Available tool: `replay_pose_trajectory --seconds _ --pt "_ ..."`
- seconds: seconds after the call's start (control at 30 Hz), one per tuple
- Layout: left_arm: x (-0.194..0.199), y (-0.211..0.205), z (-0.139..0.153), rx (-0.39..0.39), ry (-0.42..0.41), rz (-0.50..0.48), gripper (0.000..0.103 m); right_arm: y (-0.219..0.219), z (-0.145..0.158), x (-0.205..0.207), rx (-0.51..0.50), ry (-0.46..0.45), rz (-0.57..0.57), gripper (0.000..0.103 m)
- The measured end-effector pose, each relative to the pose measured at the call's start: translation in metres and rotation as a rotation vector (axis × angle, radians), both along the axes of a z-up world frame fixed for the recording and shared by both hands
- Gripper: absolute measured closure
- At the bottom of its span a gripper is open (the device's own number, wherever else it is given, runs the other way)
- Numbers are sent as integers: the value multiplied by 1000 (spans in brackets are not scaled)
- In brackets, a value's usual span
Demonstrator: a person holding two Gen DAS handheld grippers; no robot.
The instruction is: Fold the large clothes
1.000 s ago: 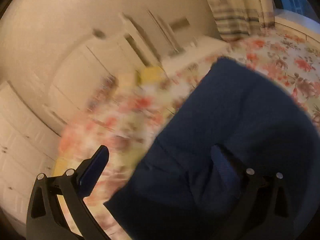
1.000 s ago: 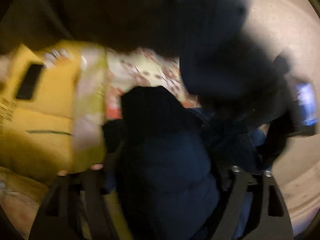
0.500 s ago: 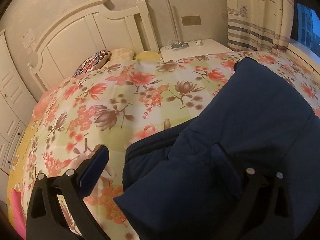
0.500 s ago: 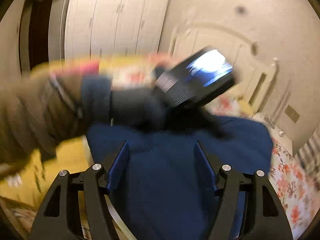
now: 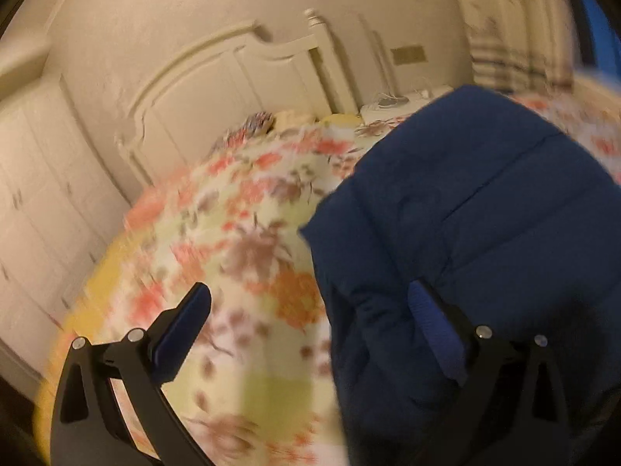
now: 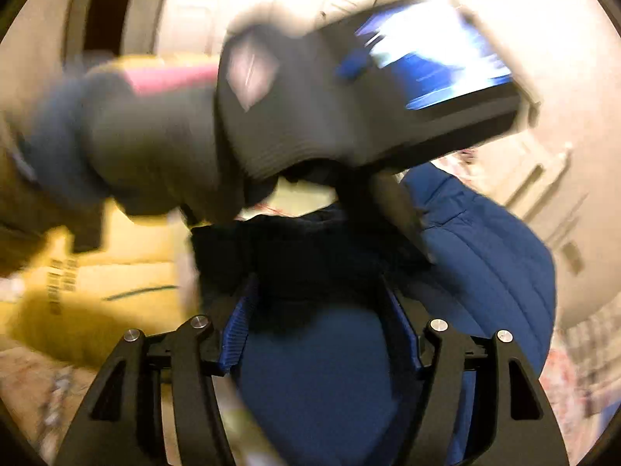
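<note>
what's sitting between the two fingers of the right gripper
In the right wrist view, a bunched fold of the navy puffer jacket fills the right gripper.

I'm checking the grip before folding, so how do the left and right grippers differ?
The left gripper stands wide open; the right gripper, whose jaws have just been closing, sits narrower. The navy jacket fills the right gripper's gap, but only reaches one side of the left gripper's, floral bedspread under the other. Both have blue pads.

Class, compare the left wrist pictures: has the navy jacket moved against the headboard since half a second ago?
Cannot tell. The navy jacket now overlaps the nightstand beside the headboard, but the camera itself swung, so the shift may be the view's.
</note>
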State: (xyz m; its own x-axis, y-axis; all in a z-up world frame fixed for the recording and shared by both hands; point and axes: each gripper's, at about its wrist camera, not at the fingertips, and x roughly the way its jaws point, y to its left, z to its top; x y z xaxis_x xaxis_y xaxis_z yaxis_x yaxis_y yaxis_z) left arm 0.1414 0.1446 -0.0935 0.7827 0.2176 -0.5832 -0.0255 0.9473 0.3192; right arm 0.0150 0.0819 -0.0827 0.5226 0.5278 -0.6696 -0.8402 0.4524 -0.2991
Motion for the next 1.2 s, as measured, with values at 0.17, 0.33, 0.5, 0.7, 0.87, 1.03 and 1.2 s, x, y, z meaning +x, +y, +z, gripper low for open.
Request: replay_pose_trajectory --seconds 0.17,0.33,0.5,0.7,0.87,1.03,1.2 --pt "-1 4 -3 -22 -18 12 2 -80 50 44 187 39 -150 39" --pt "-2 8 -6 -43 -18 11 2 -133 84 154 380 156 -410 39" --pt "0 9 -8 -53 -7 8 2 -109 68 247 340 253 -506 39" --pt "6 18 -12 -108 20 13 2 -46 -3 299 -41 308 -518 26" --pt "5 22 -17 -148 25 8 2 -40 -6 295 -127 271 -548 24" --pt "4 23 -19 -167 21 14 2 -23 40 270 -17 213 -481 24" --pt "2 25 -19 -184 23 24 2 45 22 243 -175 189 -317 21"
